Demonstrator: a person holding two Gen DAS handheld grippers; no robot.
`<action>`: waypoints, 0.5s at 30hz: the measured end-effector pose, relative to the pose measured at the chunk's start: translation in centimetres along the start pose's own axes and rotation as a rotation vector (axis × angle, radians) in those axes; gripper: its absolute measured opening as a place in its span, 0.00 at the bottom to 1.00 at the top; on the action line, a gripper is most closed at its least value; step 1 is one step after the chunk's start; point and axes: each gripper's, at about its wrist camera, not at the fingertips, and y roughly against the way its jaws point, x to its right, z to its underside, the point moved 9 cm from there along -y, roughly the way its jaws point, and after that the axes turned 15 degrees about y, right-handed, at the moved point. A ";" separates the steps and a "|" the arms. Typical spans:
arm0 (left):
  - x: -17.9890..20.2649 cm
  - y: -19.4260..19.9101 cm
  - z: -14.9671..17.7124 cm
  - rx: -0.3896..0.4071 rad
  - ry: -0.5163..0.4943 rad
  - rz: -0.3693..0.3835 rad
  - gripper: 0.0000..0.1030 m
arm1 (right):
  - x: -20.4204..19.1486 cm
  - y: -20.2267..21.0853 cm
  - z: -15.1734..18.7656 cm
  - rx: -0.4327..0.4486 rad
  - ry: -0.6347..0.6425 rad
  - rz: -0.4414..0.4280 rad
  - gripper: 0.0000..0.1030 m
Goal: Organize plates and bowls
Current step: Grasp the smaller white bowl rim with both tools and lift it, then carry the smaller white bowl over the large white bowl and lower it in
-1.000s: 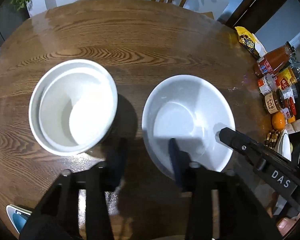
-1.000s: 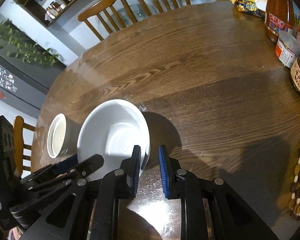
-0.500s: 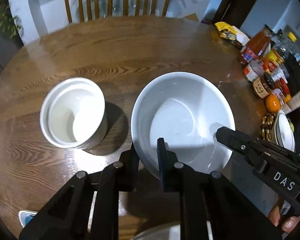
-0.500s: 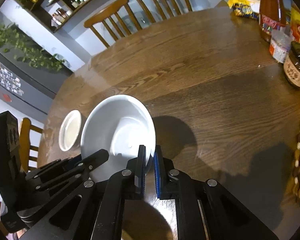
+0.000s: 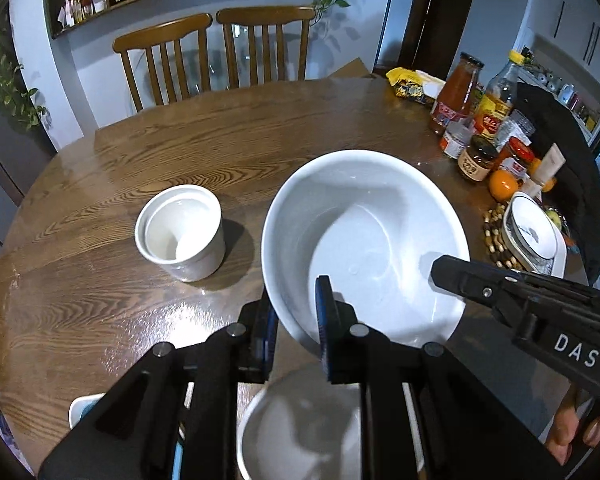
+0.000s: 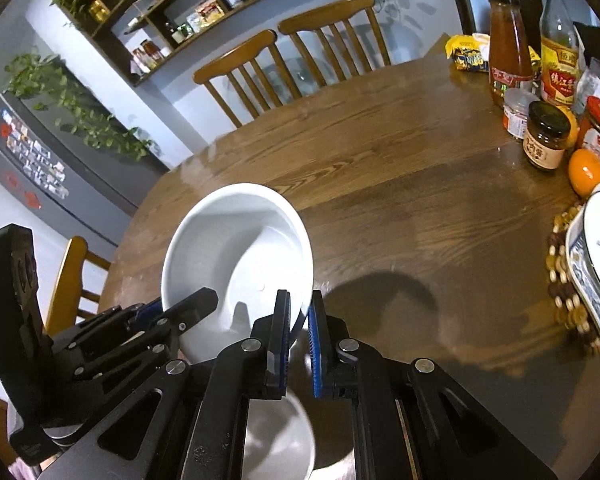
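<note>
Care is needed now, because the large white bowl (image 5: 364, 240) hangs in the air between two claws and is tilted toward the cameras. The left claw (image 5: 296, 320) is clamped on the near left part of the rim, one pad inside the bowl and one pad outside; the right claw (image 6: 299, 322) is clamped in the same way on the near right part of the rim. I judge that the step in hand is to carry this bowl to the second white bowl (image 5: 300, 428), which stands lower and nearer, under the claws, and to put it there as a stack. To do this well, both hands should go together at the same height, so the rim does not twist between the pads, and the bowl should come level before it goes down. The grip is only on a thin edge, so a fast turn could let it slip. The held bowl is glossy, deep and empty, with a smooth round rim and a flat bottom that shines. It is above the brown wooden surface (image 5: 180, 140), to the right of a small white cup-like pot (image 5: 180, 232) that stands apart from it.
</note>
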 end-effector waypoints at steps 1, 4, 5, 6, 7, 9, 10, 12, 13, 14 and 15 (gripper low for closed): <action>0.0 0.3 0.2 0.002 0.000 0.003 0.15 | -0.2 0.2 0.3 0.000 -0.001 -0.002 0.09; -0.1 1.2 1.1 0.009 -0.005 0.006 0.15 | -0.8 0.9 1.1 0.004 0.006 -0.002 0.09; -0.2 1.5 1.4 0.011 -0.005 0.006 0.15 | -1.0 1.2 1.4 0.004 0.010 -0.003 0.09; -0.3 1.8 1.7 0.013 -0.008 0.005 0.15 | -1.3 1.4 1.8 0.005 0.014 -0.003 0.09; -0.3 2.0 1.9 0.015 -0.011 0.003 0.15 | -1.6 1.6 2.1 0.004 0.016 -0.004 0.09; -0.6 2.5 2.5 0.022 -0.014 -0.001 0.15 | -2.0 1.9 2.5 0.001 0.021 -0.006 0.10; -0.7 2.7 2.7 0.023 -0.018 -0.003 0.15 | -2.3 2.0 2.9 0.000 0.024 -0.006 0.10; -1.0 3.1 3.3 0.026 -0.021 -0.006 0.15 | -2.7 2.2 3.3 -0.003 0.029 -0.006 0.10; -1.0 3.2 3.5 0.025 -0.021 -0.007 0.15 | -2.9 2.3 3.4 -0.005 0.031 -0.005 0.10; -1.1 3.4 3.7 0.025 -0.021 -0.007 0.15 | -3.1 2.4 3.6 -0.005 0.034 -0.004 0.10; -1.3 3.5 3.9 0.025 -0.020 -0.007 0.15 | -3.3 2.6 3.9 -0.006 0.036 -0.004 0.10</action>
